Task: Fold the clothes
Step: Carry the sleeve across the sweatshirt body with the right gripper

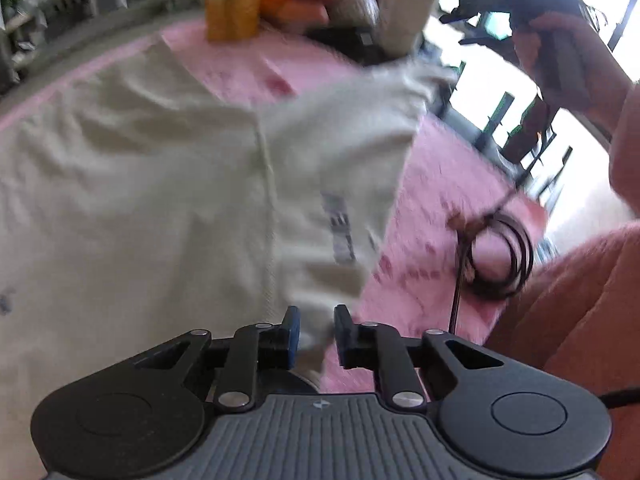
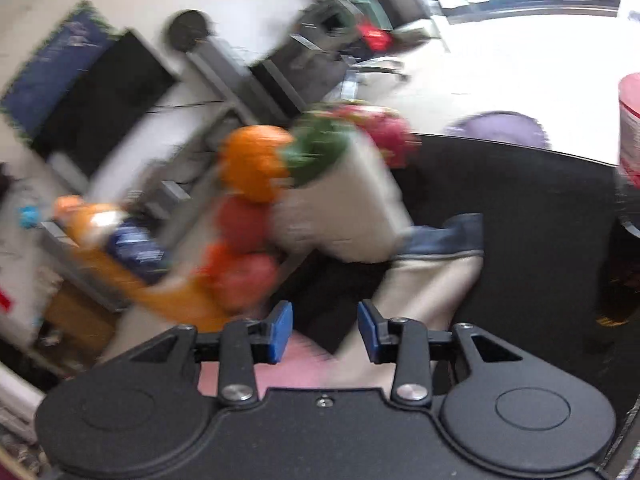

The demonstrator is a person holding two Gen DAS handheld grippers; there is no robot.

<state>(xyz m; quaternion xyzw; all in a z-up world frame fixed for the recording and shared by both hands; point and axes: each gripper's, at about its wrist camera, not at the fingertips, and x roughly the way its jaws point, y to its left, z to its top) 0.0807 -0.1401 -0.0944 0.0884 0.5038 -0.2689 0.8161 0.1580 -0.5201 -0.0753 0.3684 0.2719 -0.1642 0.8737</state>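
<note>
A cream garment lies spread over a pink cloth, with a grey printed label near its right edge. My left gripper sits at the garment's near edge, and a bunch of that cream fabric fills the narrow gap between its blue pads. In the right wrist view, my right gripper is open, and only black surface and pink cloth show between its pads. A cream sleeve with a blue-lined cuff runs past its right finger. A hand holds that gripper raised at the far right.
Orange bottles and piled fruit stand beside a cream box at the table's far side. A coiled black cable lies on the pink cloth to the right. A person's pink sleeve fills the near right.
</note>
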